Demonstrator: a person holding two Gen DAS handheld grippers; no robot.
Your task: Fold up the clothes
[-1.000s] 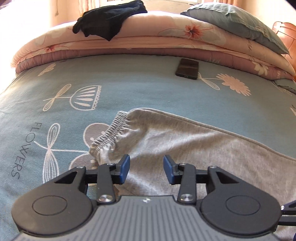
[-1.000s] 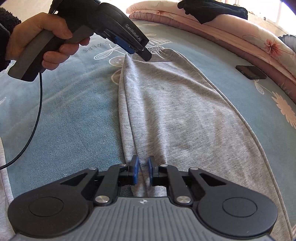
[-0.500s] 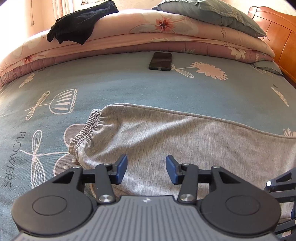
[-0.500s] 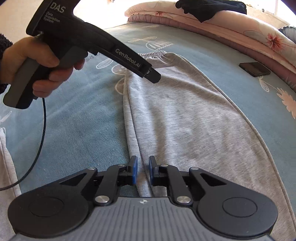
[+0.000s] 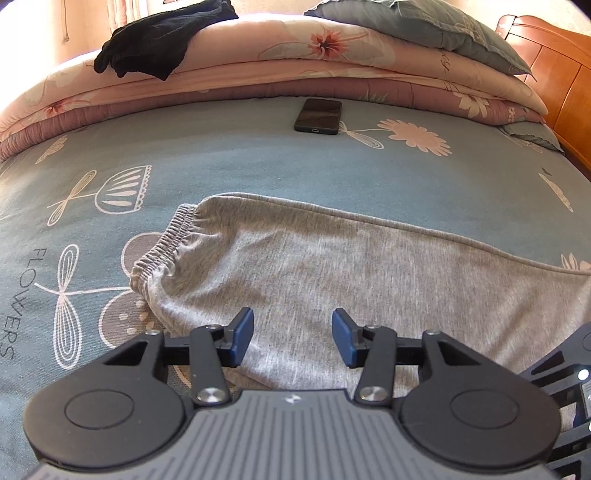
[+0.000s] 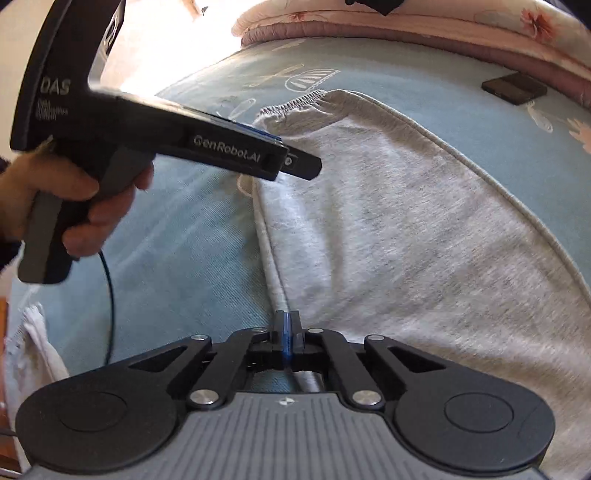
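Right claw (image 6: pixel 287 325) pinches the grey garment's (image 6: pixel 406 229) near edge; left claw (image 5: pixel 292 338) gapes above it.

I'm in a home bedroom, working on a bed with blue flower-print sheet (image 5: pixel 258 166), folded pink floral quilts (image 5: pixel 332 70) stacked at the far side, grey-blue pillow (image 5: pixel 424 26) on top, wooden headboard (image 5: pixel 561 81), phone (image 5: pixel 318 115) lying on sheet

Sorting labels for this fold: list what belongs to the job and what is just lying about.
Job:
grey trousers
left gripper, open above them
right gripper, shut on their edge

Lying about:
phone
black garment on the folded quilts
pillow
white cloth
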